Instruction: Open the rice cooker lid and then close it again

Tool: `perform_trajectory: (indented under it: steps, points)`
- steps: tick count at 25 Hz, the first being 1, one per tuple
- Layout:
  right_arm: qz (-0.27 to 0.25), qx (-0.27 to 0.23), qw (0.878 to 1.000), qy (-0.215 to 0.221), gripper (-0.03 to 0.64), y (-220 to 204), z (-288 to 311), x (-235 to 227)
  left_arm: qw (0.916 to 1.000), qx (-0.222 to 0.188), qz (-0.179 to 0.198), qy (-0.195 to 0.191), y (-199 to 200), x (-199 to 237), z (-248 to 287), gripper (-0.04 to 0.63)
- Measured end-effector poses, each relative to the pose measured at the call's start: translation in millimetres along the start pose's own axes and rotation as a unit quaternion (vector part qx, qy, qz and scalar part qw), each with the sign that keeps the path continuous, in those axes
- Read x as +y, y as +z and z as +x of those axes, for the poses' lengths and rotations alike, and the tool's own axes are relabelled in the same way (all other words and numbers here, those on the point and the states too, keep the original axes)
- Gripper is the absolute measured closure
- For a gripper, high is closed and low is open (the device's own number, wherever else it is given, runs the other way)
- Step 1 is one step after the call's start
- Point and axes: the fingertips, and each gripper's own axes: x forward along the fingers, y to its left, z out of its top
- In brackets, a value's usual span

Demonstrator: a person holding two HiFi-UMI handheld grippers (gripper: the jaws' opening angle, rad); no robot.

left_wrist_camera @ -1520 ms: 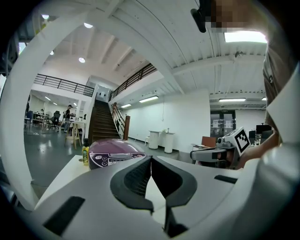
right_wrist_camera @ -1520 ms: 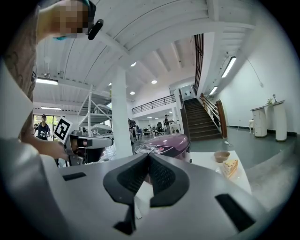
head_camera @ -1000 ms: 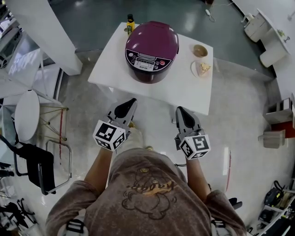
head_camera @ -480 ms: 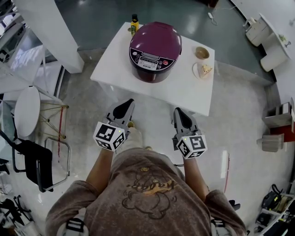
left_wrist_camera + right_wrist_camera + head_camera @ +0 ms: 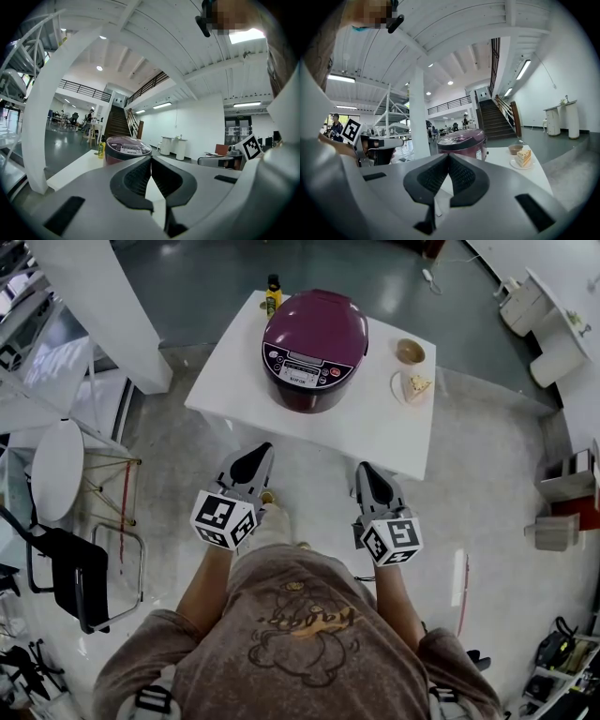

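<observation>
1. Out on the white table (image 5: 375,432), the maroon rice cooker (image 5: 314,348) sits with its lid (image 5: 319,322) down and its control panel facing the person.
2. Left gripper (image 5: 255,461) and right gripper (image 5: 368,476) both hang short of the table edge, jaws pressed together, nothing between them.
3. Best play, I'd say: bring one gripper in level toward the lid's front edge, where a release catch likely sits. The exact spot is too small to tell.
4. Brace the body with the other gripper, so the cooker doesn't slide toward the bottle (image 5: 273,292) or the cake plate (image 5: 413,385).
</observation>
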Motion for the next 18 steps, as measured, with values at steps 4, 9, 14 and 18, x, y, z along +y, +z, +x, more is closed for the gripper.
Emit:
perform_trajectory:
  steps: [4, 9, 14, 18]
  points:
    - [0.002, -0.001, 1.000, 0.004, 0.618, 0.6, 0.2, -1.7, 0.9999, 0.002, -0.006, 0.008, -1.8, 0.9, 0.4, 0.574]
    - [0.002, 0.001, 1.000, 0.008, 0.618, 0.3, 0.8, -3.7, 0.9999, 0.004, -0.008, 0.010, -3.6, -1.5, 2.0, 0.574]
    - [0.002, 0.004, 1.000, 0.012, 0.618, 0.4, 4.2, -6.0, 0.9999, 0.001, -0.009, 0.012, -0.3, -1.1, 4.4, 0.574]
    - [-0.001, 0.003, 1.000, 0.013, 0.618, 3.1, 7.9, -7.8, 0.9999, -0.001, -0.009, 0.014, 2.7, 0.4, 6.6, 0.574]
